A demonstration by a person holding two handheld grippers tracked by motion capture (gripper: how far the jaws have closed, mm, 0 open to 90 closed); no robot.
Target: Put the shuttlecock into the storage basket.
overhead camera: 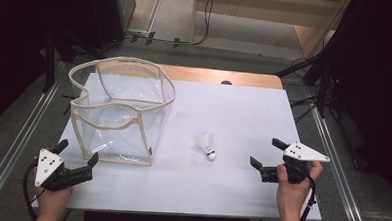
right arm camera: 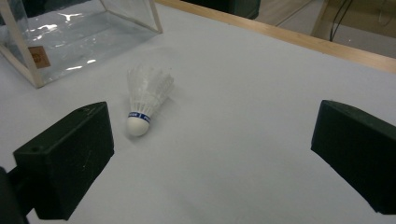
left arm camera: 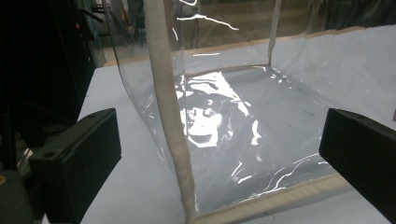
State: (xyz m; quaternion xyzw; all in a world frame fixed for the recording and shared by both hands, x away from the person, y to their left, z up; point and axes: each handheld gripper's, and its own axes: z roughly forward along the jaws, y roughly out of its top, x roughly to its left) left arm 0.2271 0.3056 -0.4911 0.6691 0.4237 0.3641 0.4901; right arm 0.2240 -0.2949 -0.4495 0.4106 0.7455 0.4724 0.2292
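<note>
Shuttlecock [overhead camera: 207, 146], white-feathered with a white cork tip, lies on its side on the white table top [overhead camera: 220, 191] in the high view, out ahead of the right gripper [overhead camera: 268, 153] and towards that gripper's left-hand jaw, well apart from it. That gripper's jaws stand wide apart with nothing between them, held by the person's right hand [overhead camera: 293, 187]. At the other side, the left gripper [overhead camera: 77, 153] is held by the left hand [overhead camera: 52, 202], its jaws also spread and empty, pointing at the near corner of a clear plastic bag [overhead camera: 119, 112] with beige fabric trim, which stands open just beyond the jaw tips.

From the left gripper view, the clear plastic bag [left arm camera: 261, 126] stands between and just past the spread jaws, its beige corner seam rising upright nearer the left jaw; neither jaw touches it.

From the right gripper view, the shuttlecock [right arm camera: 145, 100] lies just beyond the tip of the left jaw, cork end with its blue band pointing towards the gripper, feathers away. A corner of the bag [right arm camera: 70, 37] sits farther off past the same jaw. Both jaws are wide apart above the bare table top [right arm camera: 243, 140].
</note>
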